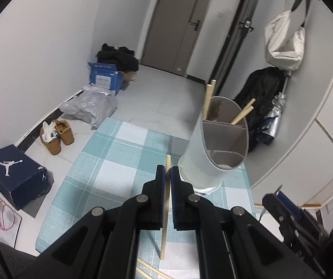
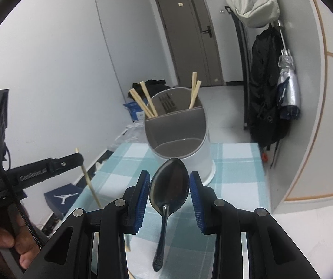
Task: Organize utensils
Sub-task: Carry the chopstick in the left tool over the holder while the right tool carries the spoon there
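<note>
- Black jaws of the left gripper point(image 1: 168, 174) fill the foreground of the left wrist view; they are closed on one chopstick point(image 1: 166, 207), which stands nearly upright between the blue pads, its top poking just past the fingertips and its lower end hanging below the grip, above the cloth point(image 1: 110, 169)
- Two more sticks point(image 1: 147, 270) lie on the cloth at the bottom edge, partly hidden behind the gripper body
- From the right wrist view the same left gripper point(image 2: 79, 156) enters from the left edge with the chopstick point(image 2: 87, 178) tilted in its tip; a hand point(image 2: 6, 244) grips its handle at lower left
- Right gripper point(image 2: 169, 180) has its jaws partly apart, closed on a dark metal spoon point(image 2: 168, 190); the bowl sits between the blue pads with its edges against them, the bowl tip pointing forward, the handle running back toward the camera
- The holder point(image 2: 178, 137), a pale cylinder with grey dividers, stands on the far part of the checked cloth, just beyond the spoon's tip; its nearest compartment shows no utensil
- In its back compartments chopsticks lean out: several point(image 2: 143, 102) on the left side, two point(image 2: 194, 90) on the right
- In the left wrist view the holder point(image 1: 215, 148) stands ahead and right of the held chopstick, near but apart; the right gripper point(image 1: 282, 207) shows at the lower right edge
- Beyond the table lie a shoebox point(image 1: 17, 176), a pair of tan shoes point(image 1: 57, 136) and a door point(image 1: 180, 23)
</note>
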`<state>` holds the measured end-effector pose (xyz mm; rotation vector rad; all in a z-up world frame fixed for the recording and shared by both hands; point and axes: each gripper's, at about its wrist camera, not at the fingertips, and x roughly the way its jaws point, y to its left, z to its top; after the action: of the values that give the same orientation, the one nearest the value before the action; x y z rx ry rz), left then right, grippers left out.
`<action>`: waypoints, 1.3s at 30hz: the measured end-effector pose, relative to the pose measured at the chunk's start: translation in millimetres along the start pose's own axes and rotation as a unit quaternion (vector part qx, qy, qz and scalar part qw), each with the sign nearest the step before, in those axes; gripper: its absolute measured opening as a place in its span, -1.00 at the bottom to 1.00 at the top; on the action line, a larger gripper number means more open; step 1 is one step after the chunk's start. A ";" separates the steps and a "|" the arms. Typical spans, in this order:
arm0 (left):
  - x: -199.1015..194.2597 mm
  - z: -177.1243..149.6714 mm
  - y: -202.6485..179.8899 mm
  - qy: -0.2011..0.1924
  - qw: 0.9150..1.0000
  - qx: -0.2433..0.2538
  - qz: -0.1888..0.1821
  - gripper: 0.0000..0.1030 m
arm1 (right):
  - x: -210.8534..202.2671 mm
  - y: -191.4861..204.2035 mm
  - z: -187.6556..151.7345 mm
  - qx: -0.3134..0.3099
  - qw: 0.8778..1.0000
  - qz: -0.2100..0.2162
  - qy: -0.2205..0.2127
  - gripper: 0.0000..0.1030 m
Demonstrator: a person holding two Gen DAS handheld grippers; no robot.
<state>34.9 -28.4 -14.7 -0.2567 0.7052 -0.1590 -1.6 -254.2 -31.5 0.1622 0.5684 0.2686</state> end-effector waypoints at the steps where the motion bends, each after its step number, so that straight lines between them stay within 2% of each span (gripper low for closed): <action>1: -1.5 -0.9 -0.4 0.000 1.000 0.004 0.000 -0.97 | -1.8 0.6 1.6 -0.001 1.000 -0.005 0.001 -0.35; 15: -17.8 4.8 -2.4 -0.005 0.999 0.039 -0.030 -0.97 | -21.5 5.2 7.3 0.002 0.999 -0.027 -0.020 -0.35; 21: -25.3 15.6 -7.4 -0.002 0.998 0.045 -0.045 -0.97 | -25.7 2.4 20.9 0.010 0.999 -0.023 -0.034 -0.35; 27: -36.1 38.2 -17.4 -0.014 0.997 0.044 -0.062 -0.97 | -32.8 0.3 47.4 0.010 0.998 -0.015 -0.056 -0.35; 39: -40.7 109.1 -38.2 -0.054 0.993 0.011 -0.101 -0.97 | -23.7 -18.8 113.7 0.031 0.996 0.003 -0.089 -0.35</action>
<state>73.9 -36.0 101.2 -0.3131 0.5695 -0.3432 45.7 -287.9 70.8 0.2455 0.3989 0.2398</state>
